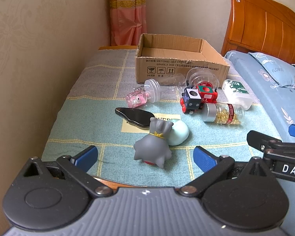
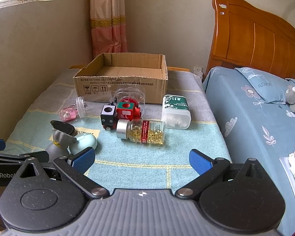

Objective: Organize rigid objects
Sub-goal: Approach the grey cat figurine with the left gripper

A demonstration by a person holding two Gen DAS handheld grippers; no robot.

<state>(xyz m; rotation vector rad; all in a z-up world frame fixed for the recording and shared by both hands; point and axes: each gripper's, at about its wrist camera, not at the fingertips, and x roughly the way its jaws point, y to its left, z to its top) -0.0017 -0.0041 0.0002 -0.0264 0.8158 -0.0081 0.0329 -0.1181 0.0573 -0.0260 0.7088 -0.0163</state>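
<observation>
Grey figurine (image 1: 152,146) lies just ahead between left tool's (image 1: 145,156) spread fingers; right tool (image 2: 142,159) equally spread

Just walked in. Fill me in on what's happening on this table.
A person holds two grippers over a cloth-covered table, both open and empty. The left gripper faces a grey toy figure leaning on a mint egg-shaped case. The right gripper faces a capsule bottle lying on its side. The cardboard box at the back looks empty; nothing visible is packed yet.
</observation>
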